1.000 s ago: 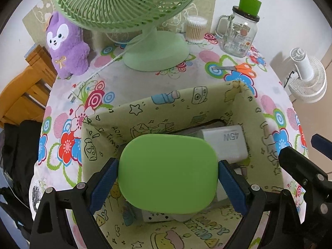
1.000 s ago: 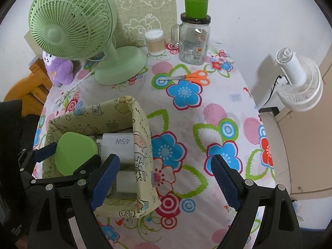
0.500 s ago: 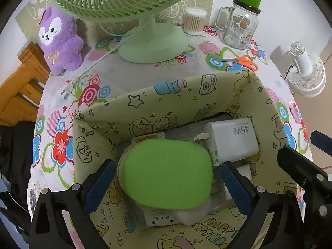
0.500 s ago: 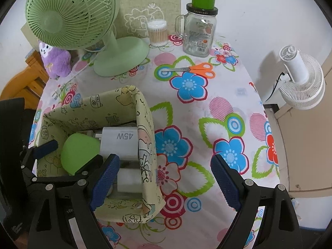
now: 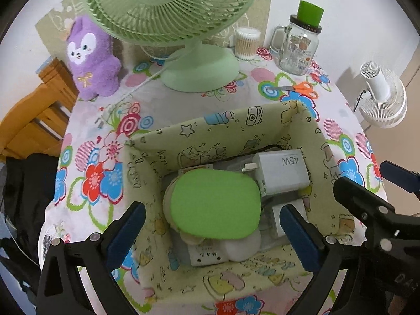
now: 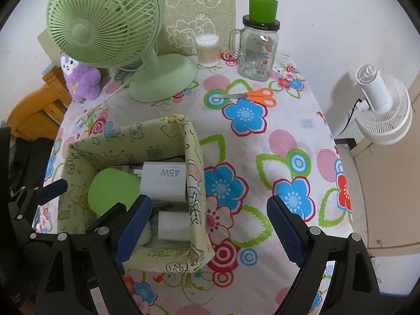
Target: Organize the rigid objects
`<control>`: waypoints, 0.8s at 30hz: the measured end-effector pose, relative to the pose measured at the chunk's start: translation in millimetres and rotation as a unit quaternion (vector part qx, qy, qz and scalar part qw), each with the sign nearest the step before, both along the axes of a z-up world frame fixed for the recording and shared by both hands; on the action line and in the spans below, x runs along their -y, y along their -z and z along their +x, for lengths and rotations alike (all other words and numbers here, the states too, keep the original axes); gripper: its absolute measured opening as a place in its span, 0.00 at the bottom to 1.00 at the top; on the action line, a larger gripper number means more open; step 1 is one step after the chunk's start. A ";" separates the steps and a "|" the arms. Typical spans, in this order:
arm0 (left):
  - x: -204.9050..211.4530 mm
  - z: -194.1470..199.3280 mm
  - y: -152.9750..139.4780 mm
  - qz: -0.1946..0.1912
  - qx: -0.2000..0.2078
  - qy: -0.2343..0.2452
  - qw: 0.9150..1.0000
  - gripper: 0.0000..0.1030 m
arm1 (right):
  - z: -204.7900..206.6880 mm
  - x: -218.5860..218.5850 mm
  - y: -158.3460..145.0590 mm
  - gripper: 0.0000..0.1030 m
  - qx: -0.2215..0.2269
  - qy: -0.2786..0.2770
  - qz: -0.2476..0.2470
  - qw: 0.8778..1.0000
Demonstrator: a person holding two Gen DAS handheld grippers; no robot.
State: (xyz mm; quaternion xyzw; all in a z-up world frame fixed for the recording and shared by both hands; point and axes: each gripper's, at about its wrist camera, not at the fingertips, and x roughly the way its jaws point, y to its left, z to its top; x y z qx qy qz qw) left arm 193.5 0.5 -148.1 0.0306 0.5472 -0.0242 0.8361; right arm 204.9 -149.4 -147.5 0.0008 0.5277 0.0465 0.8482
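A worktop (image 6: 275,157) covered with a bright flower-print cloth stands against a white wall, with a white fan (image 6: 383,110) on the floor off to one side and a wooden chair (image 5: 34,120) at the other. At the back of the worktop a pale green desk fan (image 6: 105,26) stands beside a purple plush toy (image 5: 92,60), a tub of cotton swabs (image 6: 207,50) and a glass mug jar (image 6: 258,52) with a green cup (image 6: 263,9) sitting upside down on its lid. Orange-handled scissors (image 6: 249,95) lie flat on the cloth in front of the jar. Nearer the cameras sits a fabric box (image 5: 199,128) printed with cartoon doodles, its top open. Inside it a green lid (image 5: 215,204) lies on top of a round container, next to a white charger (image 5: 282,173) marked 45W, with other white items packed below and beside them. The left gripper (image 5: 212,232) hangs over the near side of the box with its jaws spread wide, one blue pad to each side of the green lid and neither touching it. The right gripper (image 6: 207,232) is held over the right wall of the box and the bare cloth beside it, jaws also wide apart and holding nothing.
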 end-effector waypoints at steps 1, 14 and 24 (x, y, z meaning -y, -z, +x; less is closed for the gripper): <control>-0.8 -3.2 -2.0 0.000 0.001 -0.003 1.000 1.00 | -1.9 -0.7 -1.4 0.89 0.002 -0.004 0.001 1.000; -7.7 -45.5 -36.0 0.001 0.040 -0.033 0.999 1.00 | -33.0 -6.8 -28.5 0.89 0.038 -0.038 0.011 0.998; -5.8 -76.7 -65.3 0.000 0.066 -0.041 0.997 1.00 | -58.5 -1.1 -52.0 0.89 0.061 -0.041 0.021 0.997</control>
